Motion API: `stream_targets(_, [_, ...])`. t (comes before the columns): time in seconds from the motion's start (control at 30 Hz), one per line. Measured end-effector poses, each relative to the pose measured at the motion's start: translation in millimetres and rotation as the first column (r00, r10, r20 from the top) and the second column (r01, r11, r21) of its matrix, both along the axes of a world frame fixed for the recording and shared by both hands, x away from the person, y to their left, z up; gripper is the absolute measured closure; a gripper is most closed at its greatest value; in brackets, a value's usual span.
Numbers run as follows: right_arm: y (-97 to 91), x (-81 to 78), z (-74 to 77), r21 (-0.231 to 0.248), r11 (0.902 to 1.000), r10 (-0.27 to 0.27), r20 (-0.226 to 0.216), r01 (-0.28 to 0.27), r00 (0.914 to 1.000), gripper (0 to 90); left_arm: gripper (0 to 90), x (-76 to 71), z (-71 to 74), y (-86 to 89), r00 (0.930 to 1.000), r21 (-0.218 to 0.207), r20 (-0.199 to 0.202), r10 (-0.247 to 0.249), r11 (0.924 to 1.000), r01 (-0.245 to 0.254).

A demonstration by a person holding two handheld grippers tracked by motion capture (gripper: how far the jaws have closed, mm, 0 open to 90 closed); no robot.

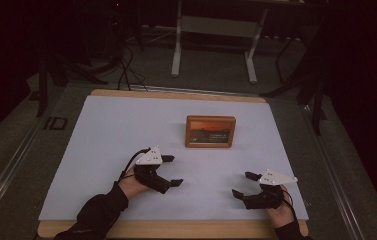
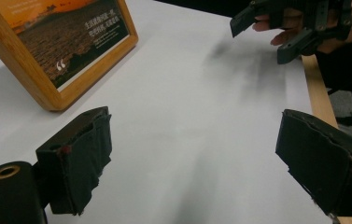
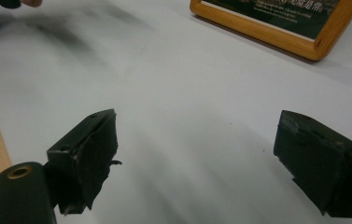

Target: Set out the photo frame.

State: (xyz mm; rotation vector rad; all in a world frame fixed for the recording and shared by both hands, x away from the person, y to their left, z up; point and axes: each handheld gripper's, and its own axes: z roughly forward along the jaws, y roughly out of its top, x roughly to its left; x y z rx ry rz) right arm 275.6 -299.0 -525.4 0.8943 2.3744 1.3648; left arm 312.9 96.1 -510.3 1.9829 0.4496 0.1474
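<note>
Wooden picture frame (image 1: pixel 210 131) w/ orange sunset photo & white text, lying flat on white-covered table (image 1: pixel 106 145), center-far side, long edge across, apart from both grippers.

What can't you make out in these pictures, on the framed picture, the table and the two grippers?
- Framed picture: its printed text is too small in the high view, and the top edge cuts the frame in both gripper views.
- Table: the bottom edge of the high view cuts its near corners.
- Right gripper: its holder's hand is mostly hidden behind it in the high view.
- Left gripper: the sleeve covers the forearm.
</note>
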Motion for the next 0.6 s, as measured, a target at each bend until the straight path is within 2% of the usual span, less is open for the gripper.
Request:
stream_targets(0.33, [-3.7, 3.3, -2.5, 0.001, 0.9998, -0.019, -0.001, 0.019, 0.9998, 13.2, 11.1, -0.4, -3.0, -1.8, 1.0, 0.017, 0.0, -0.004, 0.9998, 0.004])
stream_targets(0.6, [-4.7, 4.1, -3.2, -0.004, 0.9998, -0.02, -0.006, 0.02, 0.9998, 13.2, 11.1, -1.3, -3.1, -2.5, 1.0, 0.012, -0.003, -0.004, 0.9999, 0.004])
